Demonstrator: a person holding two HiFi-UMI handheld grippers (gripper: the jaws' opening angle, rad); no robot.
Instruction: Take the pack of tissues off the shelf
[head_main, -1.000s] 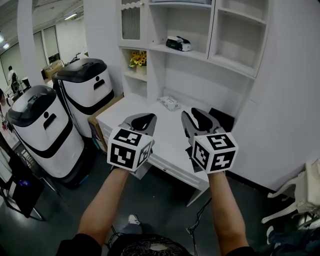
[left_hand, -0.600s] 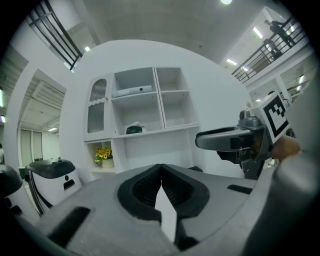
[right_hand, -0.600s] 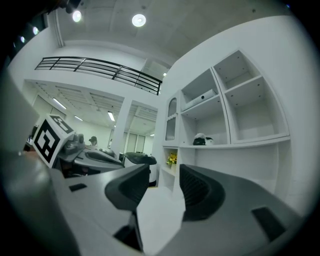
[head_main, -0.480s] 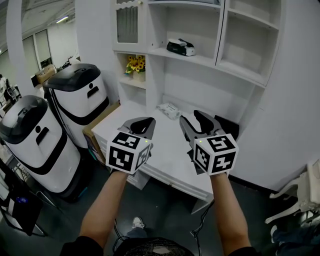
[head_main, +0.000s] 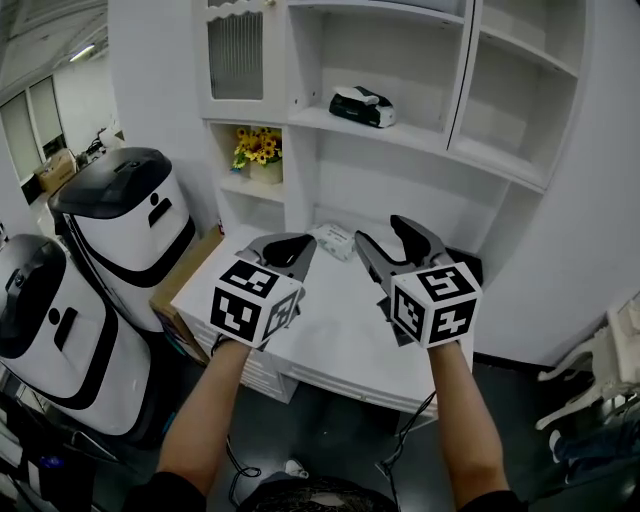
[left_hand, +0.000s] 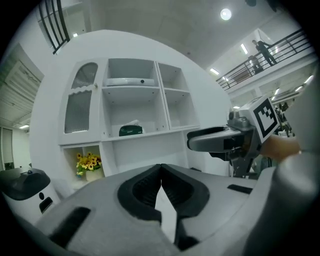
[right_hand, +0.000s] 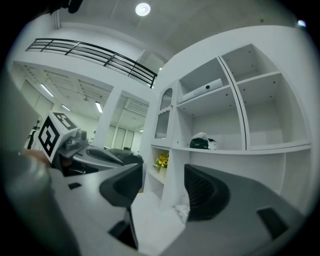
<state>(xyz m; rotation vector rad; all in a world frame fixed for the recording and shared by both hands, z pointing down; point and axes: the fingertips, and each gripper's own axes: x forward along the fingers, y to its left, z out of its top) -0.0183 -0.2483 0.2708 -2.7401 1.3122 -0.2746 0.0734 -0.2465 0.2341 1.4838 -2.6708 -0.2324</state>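
Hovering side by side over the white counter (head_main: 330, 330), two hand-held grippers face a tall white shelf unit (head_main: 420, 180). Each of the two carries one black-and-white marker cube.

The left gripper (head_main: 290, 245) has its jaws pressed together at the tips, nothing between them; its own view shows the dark pads meeting in a point (left_hand: 161, 170). The right gripper (head_main: 385, 232) stands wide, its jaws having just been opening. Between them there is only empty air, with the shelf post beyond (right_hand: 162, 175).

One dark green and white pack of tissues (head_main: 362, 105), a white tuft poking from its top, sits on the middle shelf in the wide centre compartment. It is above and beyond both grippers and well apart from them. The left gripper view shows it straight ahead (left_hand: 131, 130), and the right gripper view shows it up to the right (right_hand: 202, 142).

One flat white packet (head_main: 333, 238) lies at the back of the counter, just beyond the fingertips. One bunch of yellow flowers in a pale pot (head_main: 256, 150) stands in the small lower-left compartment. Two rounded white-and-black machines stand on the floor at the left, one nearer the shelf (head_main: 125, 215) and one closer to the camera (head_main: 40, 330).
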